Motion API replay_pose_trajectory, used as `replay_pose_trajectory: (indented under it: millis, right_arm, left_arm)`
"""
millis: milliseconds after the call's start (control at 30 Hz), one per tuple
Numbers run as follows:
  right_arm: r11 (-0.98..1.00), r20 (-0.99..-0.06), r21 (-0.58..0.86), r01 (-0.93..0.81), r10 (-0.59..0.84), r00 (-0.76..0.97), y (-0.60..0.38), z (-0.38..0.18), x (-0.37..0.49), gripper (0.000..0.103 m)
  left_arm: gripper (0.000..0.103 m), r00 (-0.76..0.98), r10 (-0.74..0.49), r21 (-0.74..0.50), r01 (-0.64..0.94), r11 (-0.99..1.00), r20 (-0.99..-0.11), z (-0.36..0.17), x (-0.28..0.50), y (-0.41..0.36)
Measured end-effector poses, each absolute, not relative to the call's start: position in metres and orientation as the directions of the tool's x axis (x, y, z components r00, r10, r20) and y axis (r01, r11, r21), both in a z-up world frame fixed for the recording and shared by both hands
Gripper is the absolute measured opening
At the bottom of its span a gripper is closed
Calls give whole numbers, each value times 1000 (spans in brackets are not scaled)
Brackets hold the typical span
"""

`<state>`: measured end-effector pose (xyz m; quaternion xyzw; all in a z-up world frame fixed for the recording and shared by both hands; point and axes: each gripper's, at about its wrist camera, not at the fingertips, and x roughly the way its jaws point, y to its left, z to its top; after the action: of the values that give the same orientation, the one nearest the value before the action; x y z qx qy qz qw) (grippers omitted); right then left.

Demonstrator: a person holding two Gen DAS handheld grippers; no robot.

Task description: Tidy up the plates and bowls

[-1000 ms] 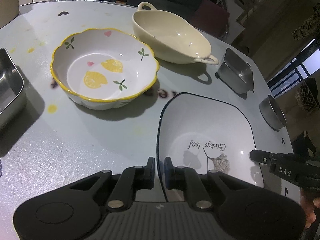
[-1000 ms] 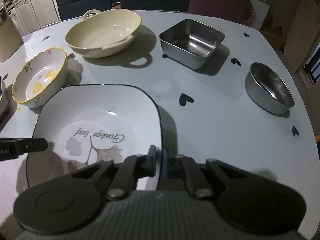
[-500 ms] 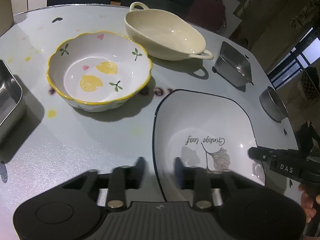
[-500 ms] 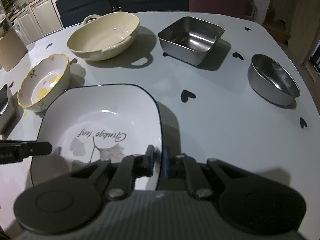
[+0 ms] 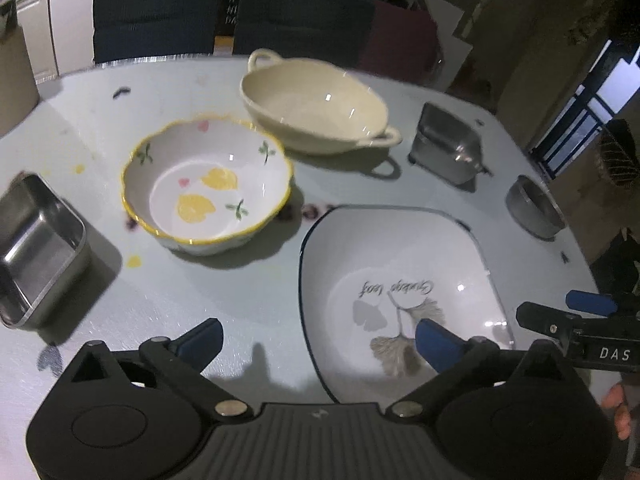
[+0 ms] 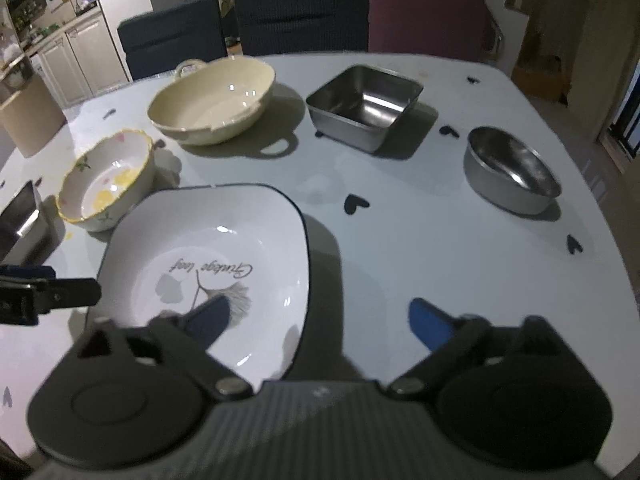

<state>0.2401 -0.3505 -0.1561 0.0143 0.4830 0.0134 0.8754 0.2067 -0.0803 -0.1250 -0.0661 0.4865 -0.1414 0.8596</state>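
Note:
A square white plate with a dark rim and a ginkgo leaf print [image 5: 404,280] [image 6: 212,264] rests on the table near me. My left gripper [image 5: 318,340] is open, its jaws straddling the plate's left rim. My right gripper [image 6: 320,322] is open, straddling the plate's right rim. A lemon-print bowl with a yellow scalloped rim [image 5: 206,186] [image 6: 106,180] stands to the plate's far left. A cream two-handled dish [image 5: 316,106] [image 6: 214,100] stands behind it.
A square steel container [image 6: 366,106] [image 5: 446,146] and a round steel bowl [image 6: 510,170] [image 5: 534,208] stand at the right. Another square steel container [image 5: 34,248] is at the left edge. Chairs [image 6: 300,16] line the far side of the pale table [image 6: 420,240].
Both grippers were shut on the plate's opposite rims; both have opened wide and let go. The plate now lies on the table.

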Motion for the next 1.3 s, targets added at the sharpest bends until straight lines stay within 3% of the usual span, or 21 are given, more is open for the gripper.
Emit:
replay_pose_trajectory:
  millis: [333, 633, 867, 1067, 1200, 1300]
  right_arm:
    - [995, -704, 94, 33, 43, 708, -354, -109, 216, 103]
    - [967, -569, 254, 31, 124, 813, -336, -89, 248, 103]
    - [916, -562, 389, 101, 149, 813, -314, -103, 308, 103]
    - [848, -621, 467, 249, 115, 775, -299, -130, 358, 103]
    - [776, -625, 555, 300, 151, 766, -300, -153, 378, 97]
    - [732, -643, 594, 334, 182, 744, -301, -173, 390, 88]
  left_arm:
    - [103, 636, -292, -179, 238, 955, -715, -67, 196, -69]
    - [103, 739, -274, -172, 213, 962, -615, -34, 224, -51]
    - [103, 766, -234, -179, 157, 971, -599, -32, 268, -33]
    - [103, 766, -129, -112, 75, 991, -629, -50, 314, -24]
    - [103, 733, -97, -102, 37, 994, -673, -70, 350, -22]
    - [103, 715, -78, -68, 43, 997, -695, -85, 377, -28]
